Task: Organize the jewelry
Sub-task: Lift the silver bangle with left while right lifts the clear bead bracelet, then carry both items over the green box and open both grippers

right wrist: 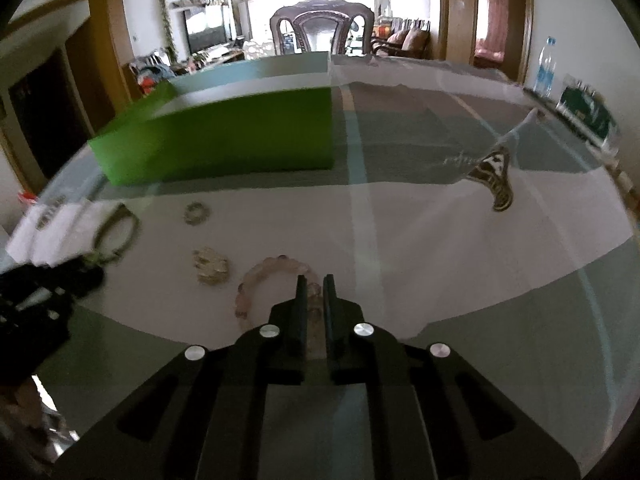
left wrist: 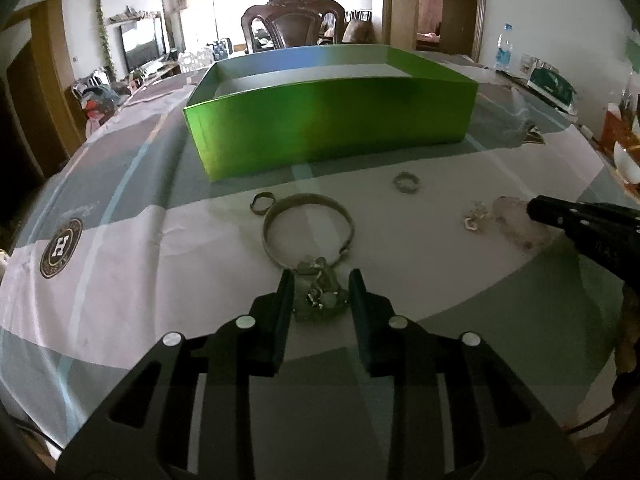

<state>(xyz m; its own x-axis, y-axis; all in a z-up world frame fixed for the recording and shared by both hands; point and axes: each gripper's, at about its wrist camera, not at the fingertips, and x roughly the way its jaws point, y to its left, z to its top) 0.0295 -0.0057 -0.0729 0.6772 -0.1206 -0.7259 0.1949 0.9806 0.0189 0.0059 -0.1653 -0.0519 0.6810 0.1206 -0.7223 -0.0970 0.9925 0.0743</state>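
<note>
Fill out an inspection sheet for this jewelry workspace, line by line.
Surface: table under a grey, white and teal patterned cloth.
Job's things: open green cardboard box; silver metal bangle; small plain ring; textured silver ring; pale green charm cluster; pink beaded bracelet; small glittery silver piece.
Clutter: plastic water bottle; crumpled clear wrapping.
Grippers: left gripper open around the charm cluster; right gripper nearly closed on the bracelet's beads.
Cables: thin dark cable.
Surroundings: dark carved wooden chair; television.
</note>
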